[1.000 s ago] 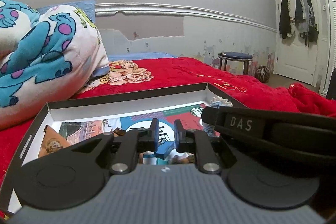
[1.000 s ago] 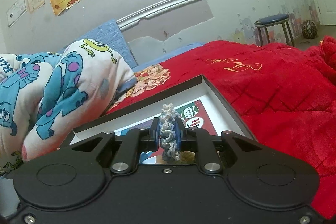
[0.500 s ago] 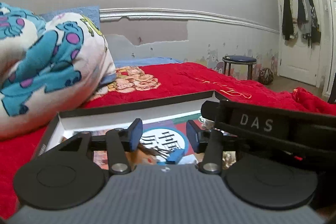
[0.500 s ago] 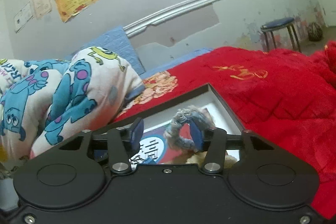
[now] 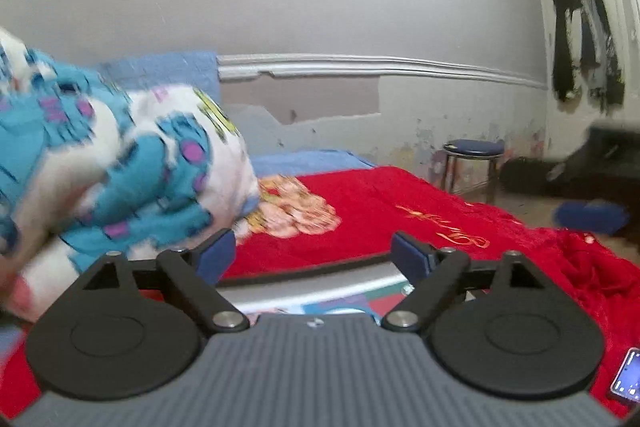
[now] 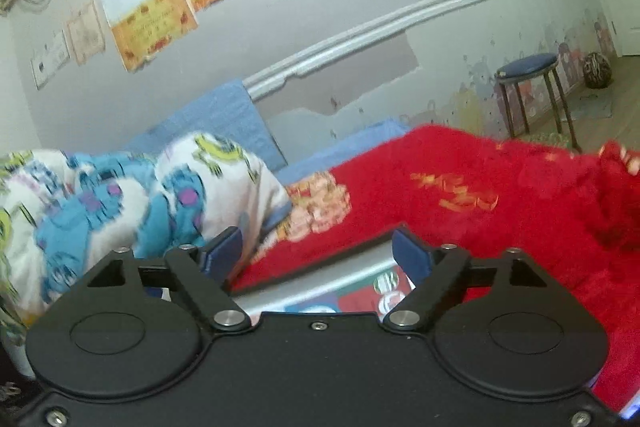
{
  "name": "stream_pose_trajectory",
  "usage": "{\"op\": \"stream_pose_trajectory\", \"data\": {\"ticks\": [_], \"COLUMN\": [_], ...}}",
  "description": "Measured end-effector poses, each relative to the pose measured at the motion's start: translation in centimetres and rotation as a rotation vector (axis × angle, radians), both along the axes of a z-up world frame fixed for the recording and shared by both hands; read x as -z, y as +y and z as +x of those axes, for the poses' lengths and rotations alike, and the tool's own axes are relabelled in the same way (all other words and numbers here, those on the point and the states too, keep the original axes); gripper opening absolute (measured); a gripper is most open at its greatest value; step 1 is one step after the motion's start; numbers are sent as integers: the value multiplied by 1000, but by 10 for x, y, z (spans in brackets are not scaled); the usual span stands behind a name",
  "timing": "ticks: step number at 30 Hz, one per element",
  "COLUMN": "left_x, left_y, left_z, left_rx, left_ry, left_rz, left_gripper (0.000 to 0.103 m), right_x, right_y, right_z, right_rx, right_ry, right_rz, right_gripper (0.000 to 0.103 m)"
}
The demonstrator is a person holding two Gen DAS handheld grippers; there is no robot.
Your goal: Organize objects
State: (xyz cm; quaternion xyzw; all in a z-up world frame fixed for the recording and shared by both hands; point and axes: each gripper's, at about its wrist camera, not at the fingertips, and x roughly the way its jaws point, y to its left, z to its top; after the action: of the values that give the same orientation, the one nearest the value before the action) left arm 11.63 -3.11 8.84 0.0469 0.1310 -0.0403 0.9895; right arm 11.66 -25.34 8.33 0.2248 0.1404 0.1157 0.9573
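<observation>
A shallow black-rimmed box (image 5: 308, 269) with white walls and a colourful printed bottom lies on the red bedspread; only its far wall shows past each gripper body. It also shows in the right wrist view (image 6: 320, 273). My left gripper (image 5: 314, 253) is wide open and empty, raised above the box's near side. My right gripper (image 6: 316, 253) is wide open and empty, also raised above the box. The things inside the box are hidden behind the gripper bodies. The other gripper shows blurred at the right of the left wrist view (image 5: 600, 183).
A red bedspread (image 5: 400, 203) covers the bed. A rolled blue-and-white monster-print blanket (image 5: 120, 163) lies to the left. A phone (image 5: 626, 381) lies on the bedspread at the lower right. A blue stool (image 6: 528, 67) and a ball (image 6: 597, 70) stand on the floor by the wall.
Both grippers opened fully and lifted up and back from the box. The right one let go of the knitted cord, the left one of the small blue item; both are now out of sight.
</observation>
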Motion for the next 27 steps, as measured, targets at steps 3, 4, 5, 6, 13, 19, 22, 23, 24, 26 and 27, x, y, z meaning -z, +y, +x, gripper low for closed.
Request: {"op": "stream_pose_trajectory", "data": {"ticks": [3,4,5,6,13,19,22,23,24,26,27], "left_x": [-21,-26,-32,-38,-12,44,60,63,66,70,71], "left_y": [-3,-3,-1,0,5,10,18,20,22,26,28], "left_z": [-23,-33,-43,-51,-98,-114,-104,-99,-96,-91,-91], "left_rx": [-61,-66,-61,-54,-42,-102,-161,-179,-195,-219,-226], "left_ry": [16,13,16,36,297,520,595,614,632,650,649], "left_rz": [74,73,56,32,-14,-31,-53,-48,-36,-15,-10], "left_gripper": [103,103,103,103,103,103,103,103,103,103,103], "right_x": [-31,-40,-47,-52,-37,35,63,71,78,82,82], "right_y": [-6,-7,-8,-10,-11,-11,-12,-12,-11,-1,5], "right_z": [-27,-37,-49,-61,-140,-166,-168,-166,-165,-161,-161], "right_rx": [14,14,23,34,59,-27,10,-7,-22,-38,-40], "right_ry": [9,21,32,42,84,155,178,185,194,226,222], "right_rz": [-39,-62,-80,-93,-178,-188,-164,-131,-111,-166,-212], "right_gripper": [85,86,87,87,91,91,91,91,91,91,91]}}
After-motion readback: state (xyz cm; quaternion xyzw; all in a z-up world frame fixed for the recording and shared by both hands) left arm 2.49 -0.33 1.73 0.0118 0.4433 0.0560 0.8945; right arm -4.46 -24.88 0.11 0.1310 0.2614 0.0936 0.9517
